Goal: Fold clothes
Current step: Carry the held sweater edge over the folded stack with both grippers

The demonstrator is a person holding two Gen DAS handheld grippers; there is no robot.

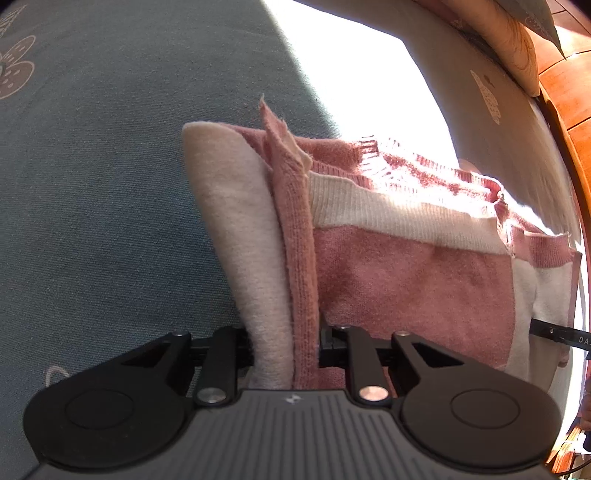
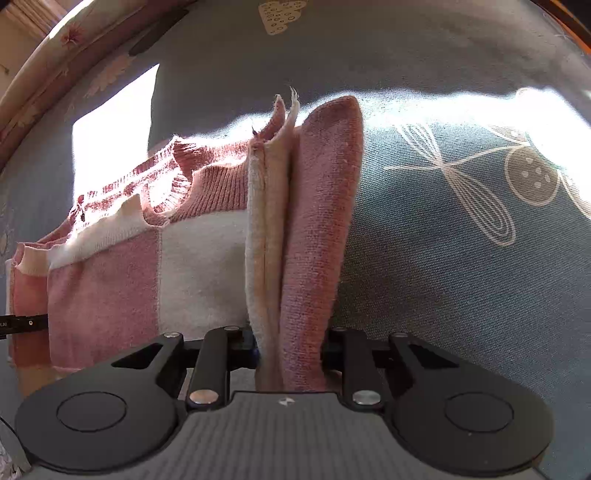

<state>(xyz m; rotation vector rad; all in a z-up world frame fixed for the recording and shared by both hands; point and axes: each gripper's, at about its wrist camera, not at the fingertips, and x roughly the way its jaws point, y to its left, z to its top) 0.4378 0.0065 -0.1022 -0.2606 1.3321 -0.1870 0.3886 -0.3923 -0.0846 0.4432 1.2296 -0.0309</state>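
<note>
A pink and cream knitted sweater (image 1: 406, 280) hangs between my two grippers above a blue-grey bed sheet (image 1: 92, 221). My left gripper (image 1: 284, 347) is shut on a bunched fold at one edge of it, cream and pink layers pressed between the jaws. My right gripper (image 2: 291, 343) is shut on a like fold of the sweater (image 2: 110, 280) at the opposite edge. The ribbed pink collar (image 2: 218, 181) lies toward the far side. Each view shows the other gripper's black fingertip at the sweater's far edge, at the right (image 1: 554, 334) and at the left (image 2: 22, 325).
The sheet (image 2: 461, 295) bears pale flower and dragonfly prints. A bright patch of sunlight (image 1: 351, 74) falls across it beyond the sweater. A floral pillow (image 1: 509, 33) and orange wooden furniture (image 1: 569, 96) stand at the far right of the left wrist view.
</note>
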